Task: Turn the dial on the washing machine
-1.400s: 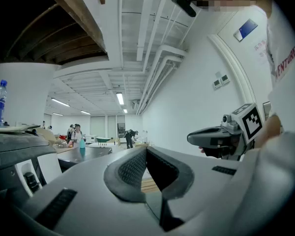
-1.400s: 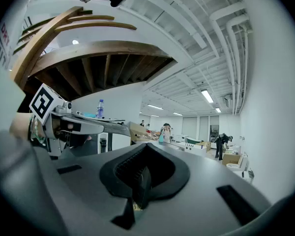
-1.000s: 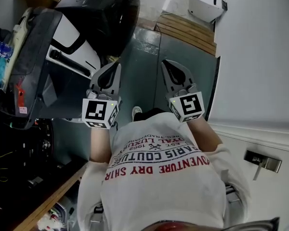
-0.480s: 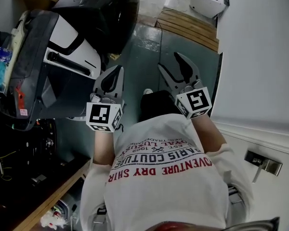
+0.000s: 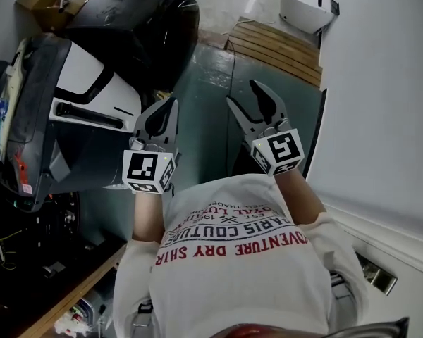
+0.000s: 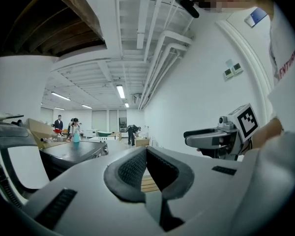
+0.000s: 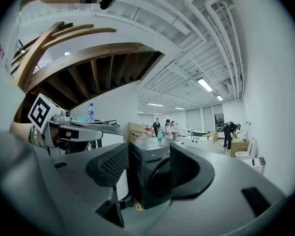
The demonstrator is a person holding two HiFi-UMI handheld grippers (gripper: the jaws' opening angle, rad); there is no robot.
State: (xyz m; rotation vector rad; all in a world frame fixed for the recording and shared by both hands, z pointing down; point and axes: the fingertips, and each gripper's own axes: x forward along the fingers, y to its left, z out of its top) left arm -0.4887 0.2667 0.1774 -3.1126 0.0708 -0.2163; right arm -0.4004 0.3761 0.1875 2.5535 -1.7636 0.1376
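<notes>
Grippers raised, well apart from the dark washing machine (image 5: pixel 151 20) at far left.
Left gripper (image 5: pixel 171 103) jaws together and empty; right gripper (image 5: pixel 244 94) jaws apart, gripping nothing.

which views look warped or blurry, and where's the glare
Left gripper view and right gripper view: fisheye, ceiling pipes bow, corners go black. Right gripper view: washing machine looks sharp. Head view: white wall washes out bright, left side falls dark.
</notes>
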